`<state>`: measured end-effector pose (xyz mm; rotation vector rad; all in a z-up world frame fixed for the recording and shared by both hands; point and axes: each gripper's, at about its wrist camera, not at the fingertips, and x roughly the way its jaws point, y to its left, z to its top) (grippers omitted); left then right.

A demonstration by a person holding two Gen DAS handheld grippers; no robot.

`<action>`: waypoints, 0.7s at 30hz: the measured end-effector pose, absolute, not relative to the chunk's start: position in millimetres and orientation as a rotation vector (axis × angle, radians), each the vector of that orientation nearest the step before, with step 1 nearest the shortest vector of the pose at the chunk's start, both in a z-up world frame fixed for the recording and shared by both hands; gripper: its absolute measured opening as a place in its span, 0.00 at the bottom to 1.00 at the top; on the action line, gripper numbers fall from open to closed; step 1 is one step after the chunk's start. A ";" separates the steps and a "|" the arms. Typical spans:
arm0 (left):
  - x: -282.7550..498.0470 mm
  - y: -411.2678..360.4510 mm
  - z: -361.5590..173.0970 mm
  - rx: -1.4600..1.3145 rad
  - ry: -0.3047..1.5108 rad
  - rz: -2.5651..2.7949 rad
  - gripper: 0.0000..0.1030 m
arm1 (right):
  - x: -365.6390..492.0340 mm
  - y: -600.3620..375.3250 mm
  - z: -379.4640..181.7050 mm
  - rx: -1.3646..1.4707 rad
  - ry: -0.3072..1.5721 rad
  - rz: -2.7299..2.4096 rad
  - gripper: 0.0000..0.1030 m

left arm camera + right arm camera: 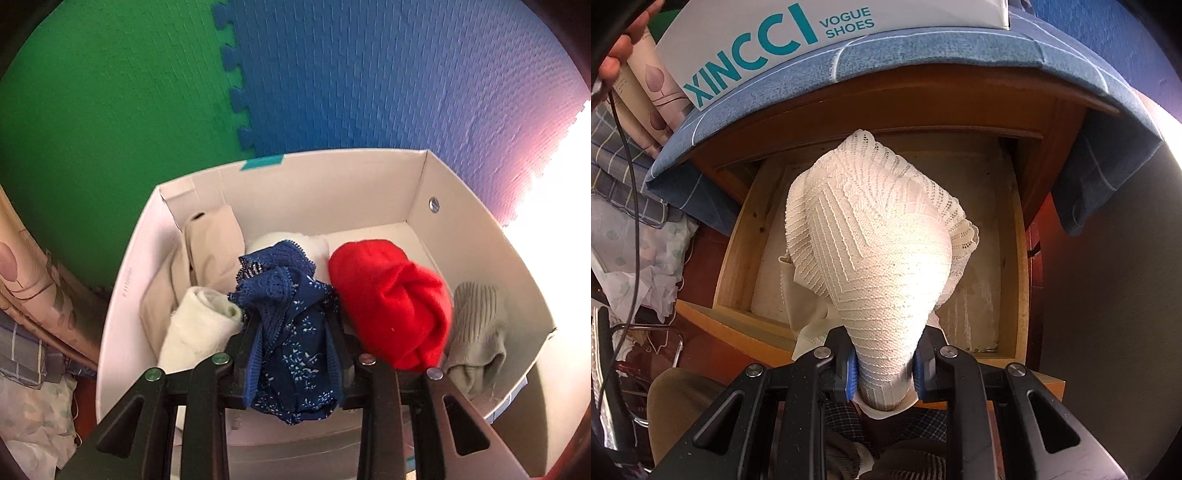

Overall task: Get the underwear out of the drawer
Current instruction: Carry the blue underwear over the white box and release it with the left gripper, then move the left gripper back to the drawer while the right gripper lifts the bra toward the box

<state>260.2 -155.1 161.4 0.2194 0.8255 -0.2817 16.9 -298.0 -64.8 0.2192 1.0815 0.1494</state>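
In the left wrist view, my left gripper (pixel 291 321) is shut on a navy lace underwear (pixel 280 280) with a small white print. It hangs bunched between the fingers, over the white cardboard box (pixel 332 158). In the right wrist view, my right gripper (pixel 884 365) is shut on a white lace underwear (pixel 871 229), held up above the open wooden drawer (pixel 738 236). A cream cloth (pixel 805 306) lies in the drawer beneath it; the rest of the drawer floor that shows is bare.
The box holds a red garment (pixel 391 302), a white roll (pixel 199 325), beige fabric (pixel 214 243) and a grey sock (pixel 476 332). Green and blue foam mats (pixel 332 74) lie beyond it. A shoe box (pixel 768 48) sits on a blue cloth (pixel 923 48) over the cabinet. A black cable (pixel 631 147) hangs at left.
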 end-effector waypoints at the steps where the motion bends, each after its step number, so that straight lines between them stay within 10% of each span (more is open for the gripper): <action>1: 260.5 -156.2 160.5 0.223 0.821 -0.279 0.31 | 16.3 -297.6 -64.8 0.219 1.082 0.149 0.20; 21: 231.7 -145.6 205.4 0.214 0.744 -0.271 0.59 | 18.1 -294.0 -64.2 0.204 1.086 0.144 0.20</action>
